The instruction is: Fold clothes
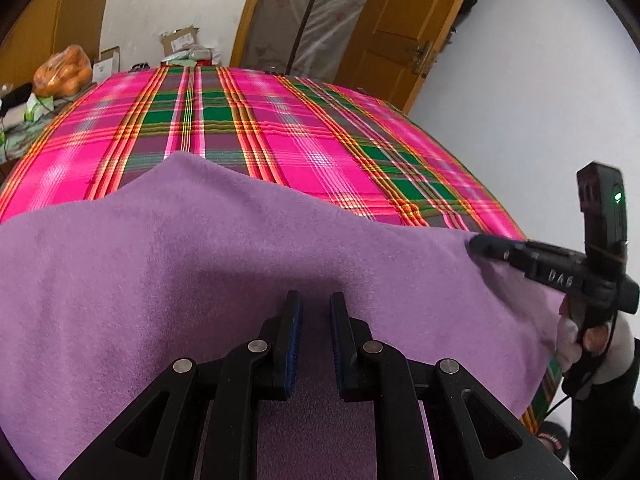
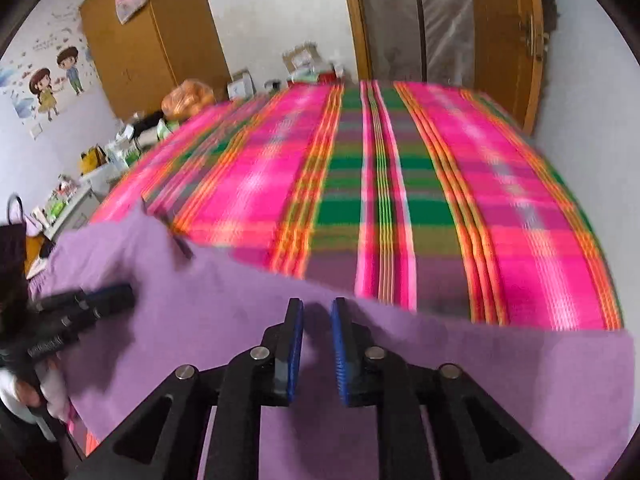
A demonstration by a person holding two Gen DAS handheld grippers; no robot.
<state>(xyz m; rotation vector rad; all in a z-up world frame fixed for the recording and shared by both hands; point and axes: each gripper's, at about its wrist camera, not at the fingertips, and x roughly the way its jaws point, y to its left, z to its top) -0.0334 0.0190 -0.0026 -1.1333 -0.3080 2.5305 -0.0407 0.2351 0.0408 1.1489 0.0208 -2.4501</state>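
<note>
Soft, fuzzy lilac fleece garment [image 1: 200, 264] sprawls across the lower frame on the bed's bright pink-and-green plaid sheet [image 1: 248, 120]. My left gripper [image 1: 315, 300] hovers slightly parted over it, empty; my right gripper [image 2: 316, 304] likewise narrowly parted, gripping nothing. Wooden door [image 1: 400, 28] behind.

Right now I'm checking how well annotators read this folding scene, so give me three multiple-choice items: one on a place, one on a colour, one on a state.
1. The purple cloth lies: A on the floor; B on the near part of the plaid sheet; C over a chair.
2. The sheet is mostly: A pink with green; B blue; C white.
3. The right gripper has its jaws: A pressed together; B out of view; C apart.
Key: B, the sheet shows beyond the cloth's far edge; A, pink bands dominate, crossed by green; C, a gap shows between its blue pads.
</note>
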